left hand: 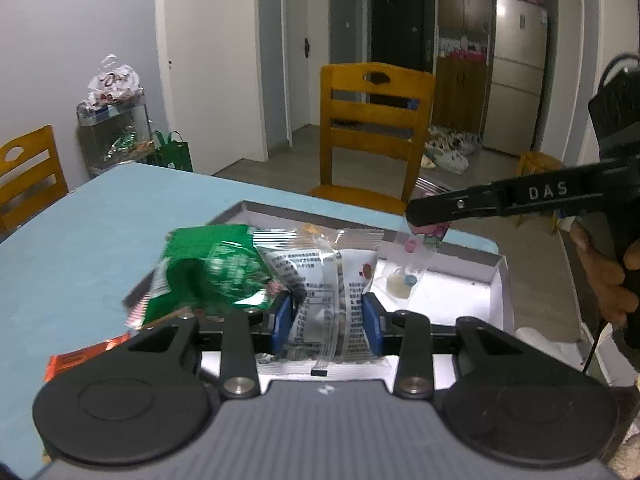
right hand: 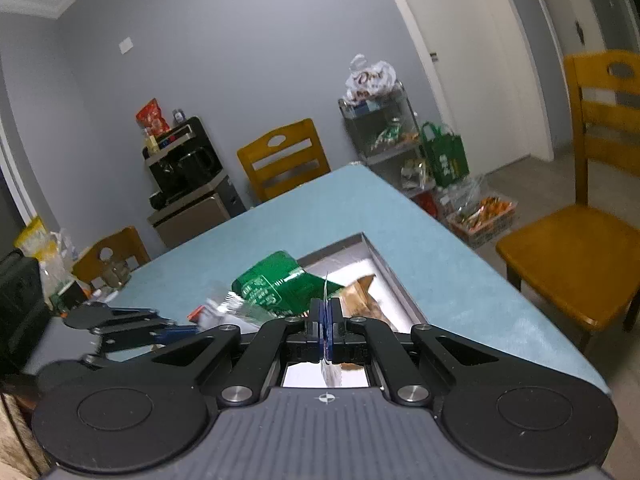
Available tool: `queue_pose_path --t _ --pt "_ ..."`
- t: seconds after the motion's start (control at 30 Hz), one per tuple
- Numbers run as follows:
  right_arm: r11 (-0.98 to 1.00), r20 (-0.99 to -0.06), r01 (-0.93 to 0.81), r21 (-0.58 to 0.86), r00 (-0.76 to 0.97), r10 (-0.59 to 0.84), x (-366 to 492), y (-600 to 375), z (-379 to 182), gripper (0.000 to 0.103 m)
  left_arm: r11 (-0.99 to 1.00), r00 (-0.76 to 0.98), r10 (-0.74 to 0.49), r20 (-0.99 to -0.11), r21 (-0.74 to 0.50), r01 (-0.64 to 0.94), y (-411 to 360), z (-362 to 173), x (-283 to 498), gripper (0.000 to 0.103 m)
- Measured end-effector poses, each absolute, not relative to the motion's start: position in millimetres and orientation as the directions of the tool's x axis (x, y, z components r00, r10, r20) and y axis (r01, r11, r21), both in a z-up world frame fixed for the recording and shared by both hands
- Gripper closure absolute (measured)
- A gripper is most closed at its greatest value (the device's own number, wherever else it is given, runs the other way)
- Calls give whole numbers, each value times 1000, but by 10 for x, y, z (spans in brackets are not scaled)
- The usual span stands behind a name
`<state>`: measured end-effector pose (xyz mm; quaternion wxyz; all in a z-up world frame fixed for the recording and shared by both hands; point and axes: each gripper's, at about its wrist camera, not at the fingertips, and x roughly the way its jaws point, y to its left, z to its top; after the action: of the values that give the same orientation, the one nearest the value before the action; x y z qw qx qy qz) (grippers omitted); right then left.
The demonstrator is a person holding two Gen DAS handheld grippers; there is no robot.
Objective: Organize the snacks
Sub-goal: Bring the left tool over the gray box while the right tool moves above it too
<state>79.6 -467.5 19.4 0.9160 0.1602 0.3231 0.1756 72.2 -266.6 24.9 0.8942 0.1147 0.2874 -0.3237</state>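
Note:
My left gripper (left hand: 326, 308) is shut on a clear and white snack packet (left hand: 324, 288) with printed text and holds it over the white tray (left hand: 496, 284). A green snack bag (left hand: 208, 272) hangs beside it on the left, blurred. My right gripper (left hand: 420, 216) comes in from the right, shut on the top edge of a small clear candy bag (left hand: 408, 264) that dangles over the tray. In the right wrist view the right gripper (right hand: 326, 316) pinches that thin bag (right hand: 329, 372) edge-on, and the green bag (right hand: 280, 284) and a brown packet (right hand: 360, 292) show beyond it.
The tray sits on a light blue table (left hand: 100, 220). An orange packet (left hand: 80, 356) lies on the table at the left. Wooden chairs (left hand: 372, 128) stand beyond the far edge and at the left. A cart with bags (right hand: 380, 120) stands by the wall.

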Motion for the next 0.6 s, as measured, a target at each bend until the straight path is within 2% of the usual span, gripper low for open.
queue_pose_path --t 0.37,0.5,0.53,0.6 --pt "863 -576 -173 475 680 453 965 -4876 -78 98 757 585 -516 -625 -13 653 -3047 -49 894 68" --pt "875 -594 -156 459 678 433 1002 -4869 -139 95 763 599 -520 -609 -15 646 -3082 -73 921 67" --pt "882 -602 -152 447 678 422 1005 -4855 -152 95 765 605 -519 -604 -11 645 -3077 -67 923 62" --pt "895 -611 -150 421 682 402 1006 -4825 -161 92 774 621 -516 -590 -11 633 -3034 -50 930 47"
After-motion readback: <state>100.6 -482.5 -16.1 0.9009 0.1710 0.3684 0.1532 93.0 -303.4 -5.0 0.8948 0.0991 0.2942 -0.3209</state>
